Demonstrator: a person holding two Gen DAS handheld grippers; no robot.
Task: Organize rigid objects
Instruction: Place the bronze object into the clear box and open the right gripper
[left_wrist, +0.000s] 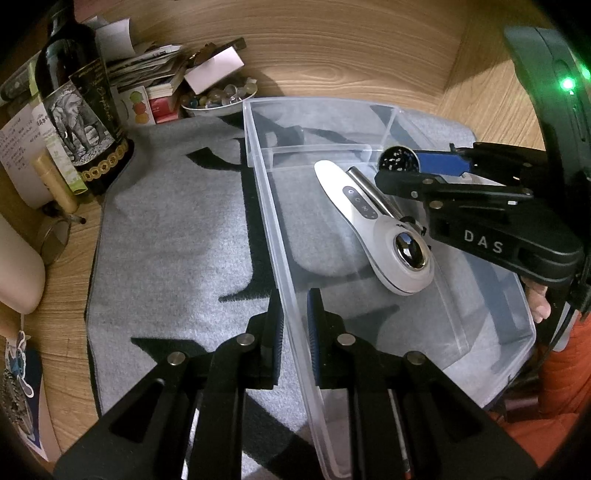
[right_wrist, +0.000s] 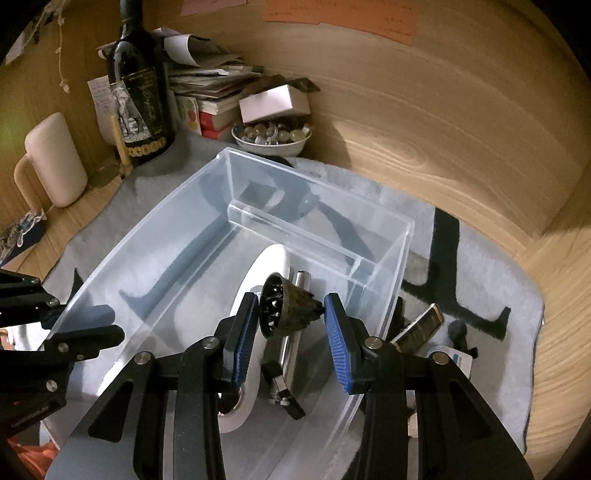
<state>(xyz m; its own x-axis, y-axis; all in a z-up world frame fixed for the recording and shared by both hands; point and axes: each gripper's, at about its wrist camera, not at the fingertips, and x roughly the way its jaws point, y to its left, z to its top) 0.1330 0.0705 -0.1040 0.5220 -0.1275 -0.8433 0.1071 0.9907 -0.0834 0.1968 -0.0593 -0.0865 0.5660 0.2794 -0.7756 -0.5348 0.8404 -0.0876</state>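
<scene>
Right wrist: right claw (right_wrist: 290, 314) pinches dark perforated piece (right_wrist: 286, 308) over bin (right_wrist: 155, 236).

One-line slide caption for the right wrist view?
Right gripper holds a dark perforated piece over the clear bin.

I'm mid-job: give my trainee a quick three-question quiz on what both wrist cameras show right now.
1. True or false: the left hand-held gripper is clamped on a wall of the clear plastic bin.
2. What is between the pads of the right hand-held gripper? A) a black perforated object B) a wine bottle C) a bowl of marbles
3. In a few words: what lies in the bin alongside the metal rod?

Key
1. True
2. A; it is held above the bin.
3. A white handheld device with buttons and a shiny round head.
</scene>
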